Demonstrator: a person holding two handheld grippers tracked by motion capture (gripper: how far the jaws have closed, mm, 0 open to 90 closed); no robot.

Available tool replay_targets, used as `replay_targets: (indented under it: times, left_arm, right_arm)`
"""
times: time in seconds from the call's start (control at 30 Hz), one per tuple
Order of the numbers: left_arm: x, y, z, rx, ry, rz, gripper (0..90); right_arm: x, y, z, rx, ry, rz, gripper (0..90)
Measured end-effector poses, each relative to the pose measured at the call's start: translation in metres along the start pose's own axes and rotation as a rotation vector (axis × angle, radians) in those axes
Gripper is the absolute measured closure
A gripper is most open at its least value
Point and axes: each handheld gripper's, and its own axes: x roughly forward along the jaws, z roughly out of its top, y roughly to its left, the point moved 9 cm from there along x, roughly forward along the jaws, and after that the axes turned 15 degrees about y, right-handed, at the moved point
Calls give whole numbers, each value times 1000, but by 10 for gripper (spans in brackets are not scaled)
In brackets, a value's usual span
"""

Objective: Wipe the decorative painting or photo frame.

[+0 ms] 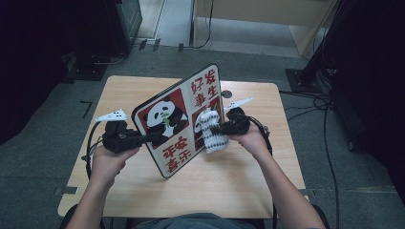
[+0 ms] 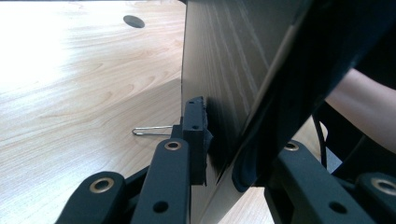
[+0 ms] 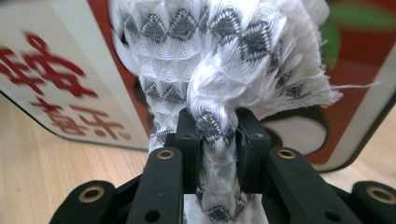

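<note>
Both forearms come in from the near edge of the wooden table [image 1: 143,90], bent slightly inward so the hands meet at mid-table on either side of an upright panda board [image 1: 179,119]. The left hand [image 1: 109,160] grips its tool level, pointing toward the board's lower left edge; the right hand [image 1: 252,140] holds its tool level too, aimed at the board's printed face. Near the person the tabletop lies bare between the board's bottom corner and the front edge, and there is open wood to the left and right of both hands (less on the right, where the table edge is close to the wrist). The board stands tilted on one lower corner, leaning back, its top reaching toward the far edge. The left gripper [image 1: 155,137] is closed down on the board's edge, one pad flat against the woodgrain back [image 2: 219,70] and the other jaw on the printed side. The right gripper [image 1: 216,129] is clamped tight on a white cloth with grey diamonds [image 3: 219,51], which bunches up against the board's face. Beyond the board a small dark hole [image 1: 226,94] sits in the tabletop near the far edge.
</note>
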Motion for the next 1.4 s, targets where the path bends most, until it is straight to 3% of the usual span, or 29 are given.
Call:
replay_targets:
  times: [0.33, 0.53, 0.77, 0.9, 1.4]
  left_arm:
    - [0, 0, 0, -3, -5, 4, 765]
    - [0, 0, 0, 0, 0, 4, 765]
    - [0, 0, 0, -5, -5, 6, 767]
    - [0, 0, 0, -8, -7, 7, 767]
    - [0, 1, -1, -11, -10, 10, 770]
  right_arm:
    - [-37, 23, 32, -48, -65, 12, 768]
    - [-56, 43, 54, -116, -98, 8, 767]
    - [-74, 57, 73, -160, -129, 1, 767]
    - [-81, 58, 82, -179, -148, -20, 767]
    - [-79, 72, 111, -229, -184, -2, 765]
